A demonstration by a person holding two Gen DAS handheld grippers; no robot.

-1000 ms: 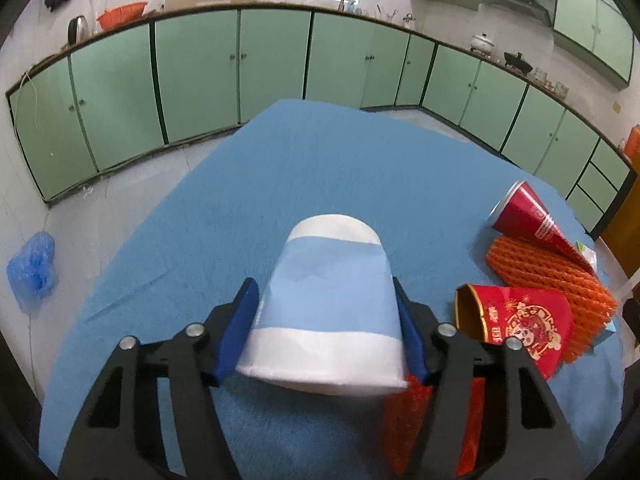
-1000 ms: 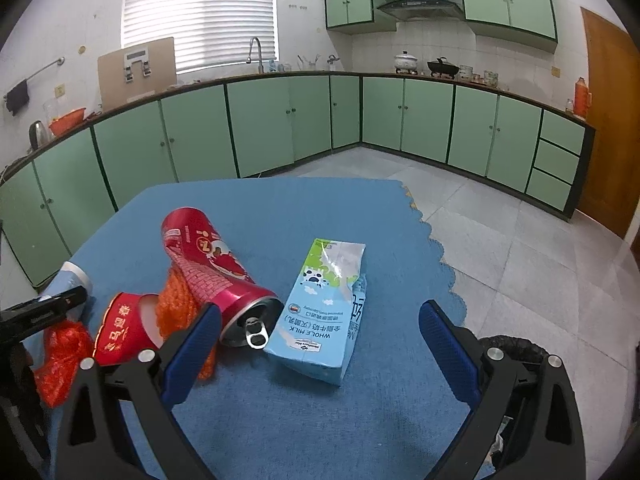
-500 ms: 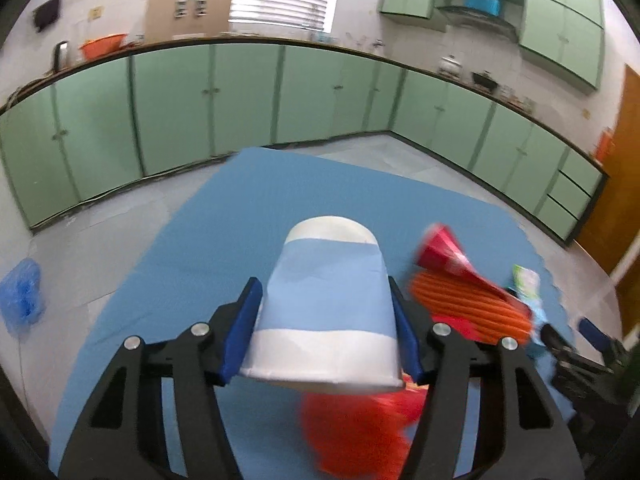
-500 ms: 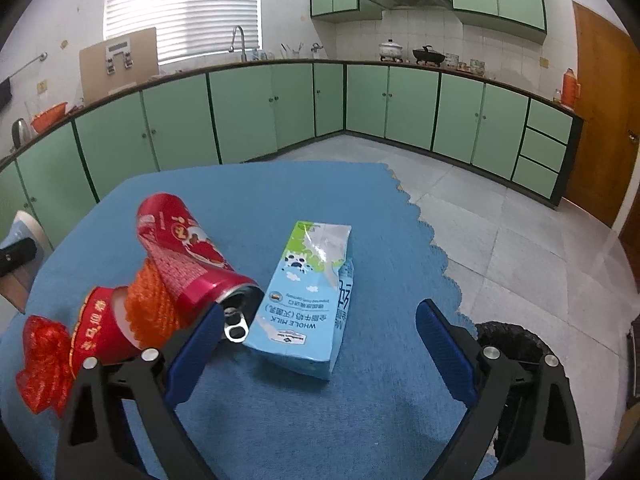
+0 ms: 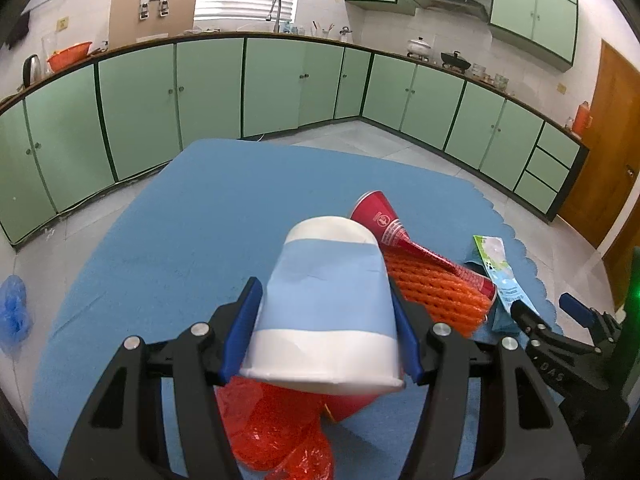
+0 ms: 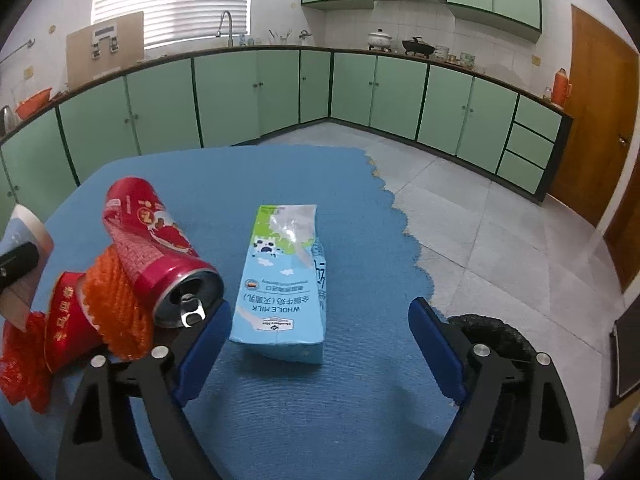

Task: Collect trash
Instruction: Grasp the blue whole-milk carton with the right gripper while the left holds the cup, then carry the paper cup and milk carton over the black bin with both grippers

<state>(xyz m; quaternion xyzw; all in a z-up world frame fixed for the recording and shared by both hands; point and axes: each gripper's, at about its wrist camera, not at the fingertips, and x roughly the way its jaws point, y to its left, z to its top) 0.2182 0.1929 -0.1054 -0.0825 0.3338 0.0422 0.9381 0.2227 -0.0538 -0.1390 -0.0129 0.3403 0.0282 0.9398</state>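
Note:
My left gripper (image 5: 322, 334) is shut on a blue-and-white paper cup (image 5: 326, 304), held above the trash pile. Under it lie a red plastic wrapper (image 5: 276, 428), a red paper cup (image 5: 348, 404), orange foam netting (image 5: 432, 288) and a red can (image 5: 384, 224). My right gripper (image 6: 318, 346) is open and empty, with its jaws either side of the near end of a light-blue whole milk carton (image 6: 286, 276) lying flat. The red can (image 6: 156, 248) lies to the carton's left, beside orange netting (image 6: 116, 304) and the red cup (image 6: 66, 324).
The blue-covered table (image 6: 280, 412) ends in a scalloped edge at the right. A black trash bin (image 6: 494, 338) stands on the floor just past that edge. A blue plastic bag (image 5: 14, 312) lies on the floor at the left. Green cabinets (image 5: 208, 88) line the walls.
My left gripper has swung right with the cup and now hangs over the red trash. My right gripper has moved closer to the milk carton, which looks larger between its fingers.

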